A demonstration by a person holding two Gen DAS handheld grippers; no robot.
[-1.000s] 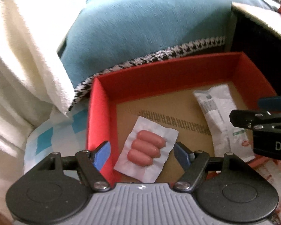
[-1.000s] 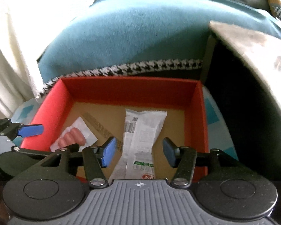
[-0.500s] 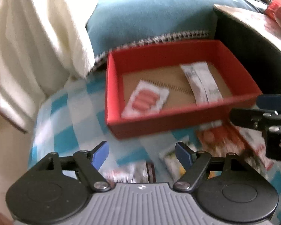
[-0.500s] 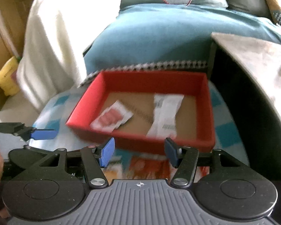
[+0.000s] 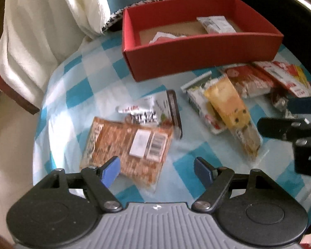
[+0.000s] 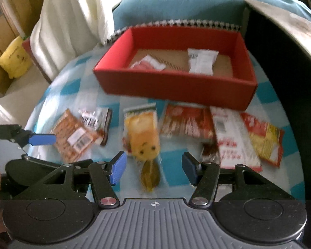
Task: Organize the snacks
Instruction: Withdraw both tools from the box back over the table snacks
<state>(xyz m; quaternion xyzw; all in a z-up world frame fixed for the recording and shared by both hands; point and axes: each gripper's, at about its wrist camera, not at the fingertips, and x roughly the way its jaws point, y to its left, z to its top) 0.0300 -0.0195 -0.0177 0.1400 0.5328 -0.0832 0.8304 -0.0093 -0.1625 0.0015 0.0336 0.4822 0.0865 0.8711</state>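
Nearest to us, our left gripper (image 5: 156, 171) hangs with its jaws spread and nothing between them, over the near edge of the brown snack packet (image 5: 127, 148). Our right gripper (image 6: 153, 169) is likewise released and empty, poised above the yellow packet (image 6: 144, 140) with the cartoon face.

A little farther out, the remaining snacks lie loose on the blue-checked cloth (image 5: 72, 95): a dark-edged silver wrapper (image 5: 155, 112) partly under the brown one, then the red packets (image 6: 186, 122) and a white-and-red packet (image 6: 232, 143) to the right.

Beyond them stands the red box (image 6: 176, 85), already holding a sausage pack (image 6: 148, 64) and a white sachet (image 6: 202, 61).

We judge that we are between placements, choosing the next pieces. The next move calls for lowering each gripper so its fingers straddle a packet edge, pinching the thin film without dragging neighbours, then lifting clear of the box wall.
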